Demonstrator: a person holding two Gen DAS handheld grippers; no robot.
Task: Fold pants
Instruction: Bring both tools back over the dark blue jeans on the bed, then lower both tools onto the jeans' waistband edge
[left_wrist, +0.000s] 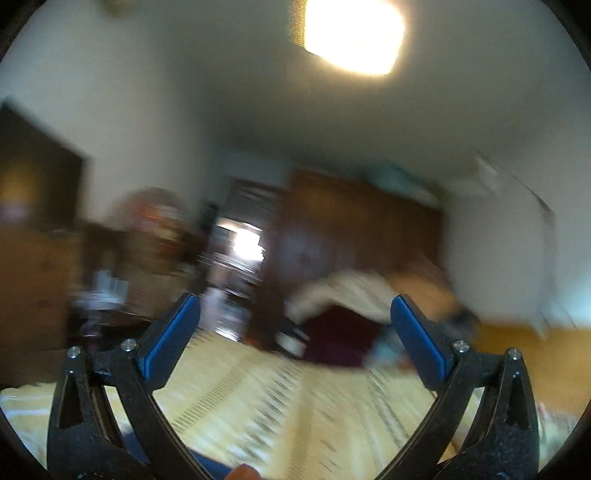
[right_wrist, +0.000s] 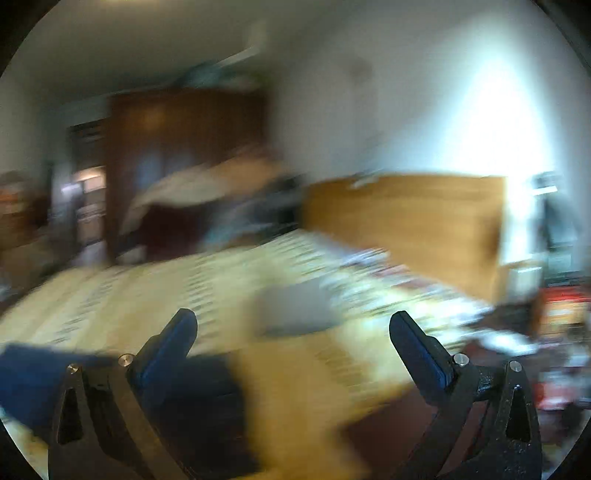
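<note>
The pants (right_wrist: 122, 387) show as a dark blue mass low in the right wrist view, lying on the yellow patterned bedspread (right_wrist: 295, 369) at the near edge of the bed; motion blur wipes out their folds and edges, and the black arm of the gripper covers part of them. In the left wrist view only a thin blue sliver (left_wrist: 207, 461) peeks out at the bottom edge between the finger arms, most likely the same cloth, though it is cut off too soon to be sure. The right gripper (right_wrist: 293, 325) hangs above the pants with its blue-padded fingers (right_wrist: 166, 350) spread wide and nothing between them. The left gripper (left_wrist: 295, 314) is likewise spread wide and empty, aimed out across the bedspread (left_wrist: 295, 406) toward the far room. Beyond the pants, a flat grey item (right_wrist: 295, 310) lies on the bed further out; whether it is cloth or something else cannot be told. A wooden headboard (right_wrist: 406, 221) stands at the bed's far right, and a dark brown wardrobe (right_wrist: 177, 155) rises behind, with a pale heap (right_wrist: 207, 184) in front of it that is smeared beyond naming. A bright ceiling light (left_wrist: 354, 37) glares at the top of the left view, and everything in both views is heavily blurred.
</note>
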